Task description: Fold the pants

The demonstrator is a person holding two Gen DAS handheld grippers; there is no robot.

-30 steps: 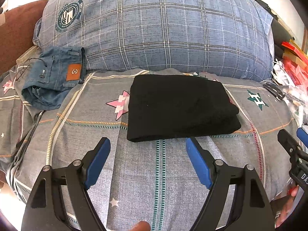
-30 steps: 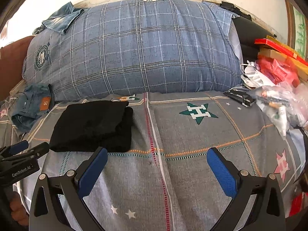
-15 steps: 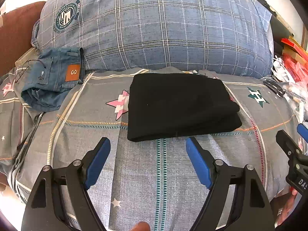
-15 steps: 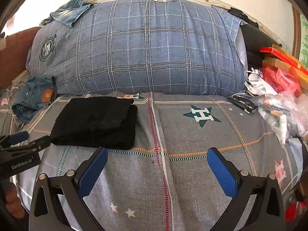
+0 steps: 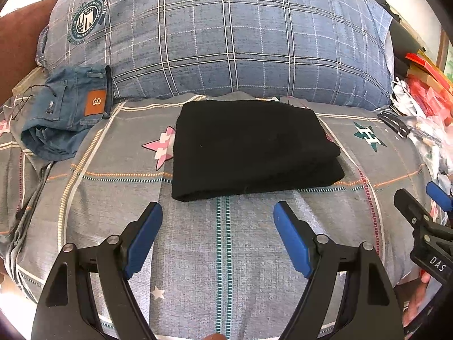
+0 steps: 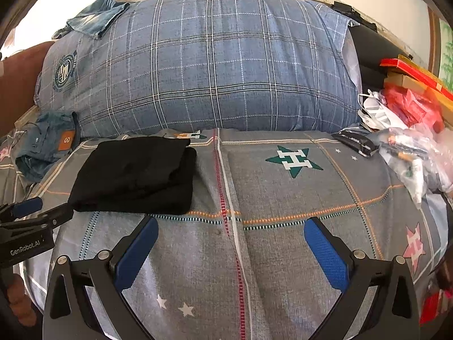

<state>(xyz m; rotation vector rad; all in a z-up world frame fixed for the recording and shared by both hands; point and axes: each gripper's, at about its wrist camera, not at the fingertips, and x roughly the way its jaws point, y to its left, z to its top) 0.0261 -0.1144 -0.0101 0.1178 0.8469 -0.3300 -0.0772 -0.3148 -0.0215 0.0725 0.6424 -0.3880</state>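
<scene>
A: Where are the black pants [image 5: 252, 147] right now?

B: Folded into a compact rectangle on the bed [image 5: 198, 255], just ahead of the left claw [image 5: 217, 221] and centred between its blue pads. From the right claw [image 6: 230, 235] they sit ahead and off to its left. Both claws are spread wide and hold nothing; neither touches the cloth.

A: So the fold looks done?

B: I'd judge it nearly or fully finished. The stack reads as two thick layers, with the upper one sitting slightly back from the lower at the edge nearest the right claw.

A: What could spoil it from here?

B: A nudge. If either claw drags forward across the bedspread, the soft quilt could ripple and shove the top layer off the bottom one. Gripping only the upper layer to tidy that offset would peel the fold open. The bed is bulging and springy, so pressing down beside the stack may tilt it.

A: Anything you can't make out?

B: The far edge of the pants runs up against the big plaid pillow [image 5: 226, 42], so I can't tell whether it's tucked neatly. Black fabric swallows the creases; waistband and hems are indistinguishable. The jeans [image 5: 65, 113] far ahead-left of the left claw are bunched, their shape unclear. The cluttered bags [image 6: 410, 147] ahead-right of the right claw are cut off at the frame.
</scene>
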